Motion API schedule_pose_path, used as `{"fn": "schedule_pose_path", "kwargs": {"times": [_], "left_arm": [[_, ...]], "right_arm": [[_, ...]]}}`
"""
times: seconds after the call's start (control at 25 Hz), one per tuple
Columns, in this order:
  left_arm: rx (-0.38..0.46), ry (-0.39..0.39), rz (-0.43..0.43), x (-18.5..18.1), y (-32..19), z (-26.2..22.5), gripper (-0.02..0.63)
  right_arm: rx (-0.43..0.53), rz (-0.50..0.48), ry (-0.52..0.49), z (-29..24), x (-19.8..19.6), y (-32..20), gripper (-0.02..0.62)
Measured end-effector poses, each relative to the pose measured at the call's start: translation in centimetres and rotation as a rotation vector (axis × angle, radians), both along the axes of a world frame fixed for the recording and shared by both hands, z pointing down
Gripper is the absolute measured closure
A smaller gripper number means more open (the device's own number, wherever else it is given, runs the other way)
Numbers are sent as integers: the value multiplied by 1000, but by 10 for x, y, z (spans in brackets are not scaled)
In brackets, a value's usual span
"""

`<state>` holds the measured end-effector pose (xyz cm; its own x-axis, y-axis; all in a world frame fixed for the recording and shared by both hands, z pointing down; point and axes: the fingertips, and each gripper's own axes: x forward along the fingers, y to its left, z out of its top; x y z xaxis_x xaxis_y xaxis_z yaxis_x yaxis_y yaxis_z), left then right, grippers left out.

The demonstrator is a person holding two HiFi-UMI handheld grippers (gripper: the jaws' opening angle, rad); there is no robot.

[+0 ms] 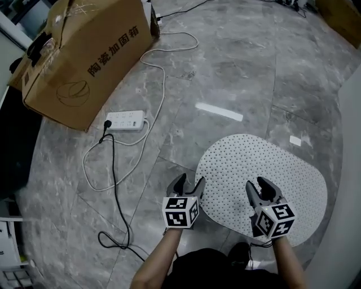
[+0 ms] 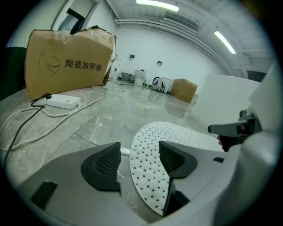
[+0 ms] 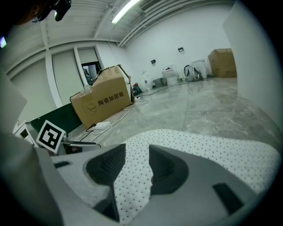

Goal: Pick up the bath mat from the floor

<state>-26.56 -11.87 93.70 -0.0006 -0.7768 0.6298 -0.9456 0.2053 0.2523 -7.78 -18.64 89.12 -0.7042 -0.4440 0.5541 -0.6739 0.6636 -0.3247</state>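
Bath mat [image 1: 265, 169], oval, white, black-dotted, on glossy grey marbled floor [image 1: 237, 68]

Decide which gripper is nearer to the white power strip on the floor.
Left. The left gripper is at the left edge of the bath mat, on the side toward the power strip; the right gripper is over the mat, farther away.

Mat [image 1: 265, 163] edge — behind right claw [image 1: 256, 185]

Glossy grey marble floor [image 1: 237, 68], white walls [image 2: 177, 53], ceiling strip lights [image 2: 157, 4], cardboard box [image 1: 84, 56]
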Motion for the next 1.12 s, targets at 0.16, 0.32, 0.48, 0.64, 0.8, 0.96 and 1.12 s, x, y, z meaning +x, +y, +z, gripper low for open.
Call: {"fn": "schedule_pose_path", "kwargs": {"times": [0.16, 0.32, 0.48, 0.64, 0.8, 0.96, 1.12], "left_arm": [[-36, 15, 17, -2, -16, 18, 328], [-89, 42, 23, -2, -29, 36, 316], [-165, 46, 46, 0, -33, 56, 313], [-222, 36, 77, 11, -36, 65, 297], [-245, 46, 121, 29, -38, 64, 288], [-282, 14, 206, 44, -38, 65, 293], [-310, 5, 309, 70, -38, 66, 399]], "right_arm": [[-13, 17, 10, 7, 5, 7, 430], [-21, 55, 3, 4, 12, 6, 430], [-6, 77, -2, -4, 22, 3, 430], [-10, 122, -16, -8, 38, -1, 430], [-27, 142, -11, -6, 48, 2, 430], [-31, 147, -11, -7, 49, 2, 430], [-28, 163, -14, -9, 52, 3, 430]]}}
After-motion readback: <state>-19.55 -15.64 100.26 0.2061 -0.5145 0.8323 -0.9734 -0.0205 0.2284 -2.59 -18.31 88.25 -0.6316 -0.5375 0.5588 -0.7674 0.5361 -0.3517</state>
